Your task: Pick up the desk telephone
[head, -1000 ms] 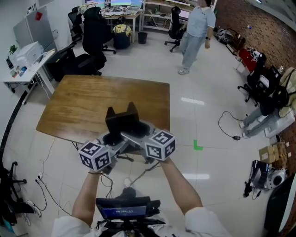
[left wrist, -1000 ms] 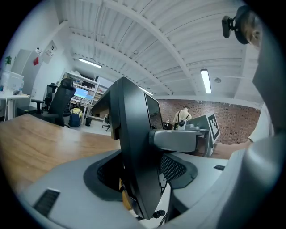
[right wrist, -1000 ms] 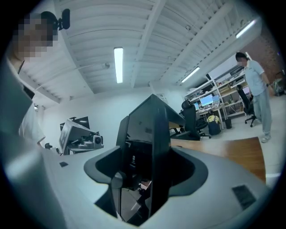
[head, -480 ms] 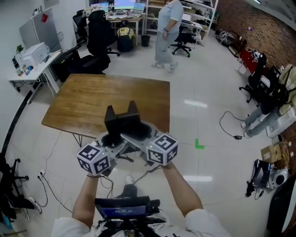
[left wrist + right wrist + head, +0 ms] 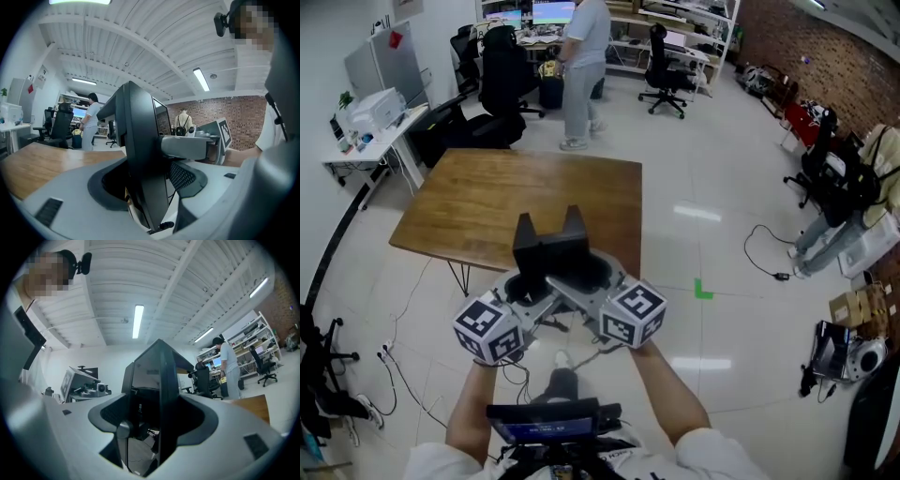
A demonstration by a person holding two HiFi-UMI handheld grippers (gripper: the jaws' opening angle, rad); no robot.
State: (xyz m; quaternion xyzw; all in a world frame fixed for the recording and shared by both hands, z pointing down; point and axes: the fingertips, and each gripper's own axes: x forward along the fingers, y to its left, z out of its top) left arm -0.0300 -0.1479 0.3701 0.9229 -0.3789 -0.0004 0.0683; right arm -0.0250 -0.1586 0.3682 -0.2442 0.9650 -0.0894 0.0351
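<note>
Telephone: we find no desk telephone in any view, neither on the worktop nor between either set of jaws.
Task progress: we judge that the pickup has not begun, since nothing is gripped.
Left gripper (image 5: 136, 122): its black jaws are together with nothing between them. The left gripper view looks along them towards the worktop, with the other gripper just beside.
Right gripper (image 5: 157, 376): its jaws are also pressed together and hold nothing.
Marker cubes: the left cube (image 5: 490, 328) and the right cube (image 5: 631, 315) sit side by side in front of the person's chest.
How they are held: both grippers are raised close together, jaws pointing forward, over the floor (image 5: 712, 234) near the worktop's front edge. We read this as a carrying pose. The jaws would need to part before they could grasp anything.
Worktop (image 5: 516, 202): a square wooden table top ahead of the grippers. We see no phone on it.
Containers: cardboard boxes (image 5: 855, 307) lie on the floor far to the right, too small for us to tell their contents.
Surroundings: a person (image 5: 581, 66) stands beyond the worktop near desks with screens. Black office chairs (image 5: 502, 70) are nearby, and a printer (image 5: 370, 108) sits on a white side desk at the left.
</note>
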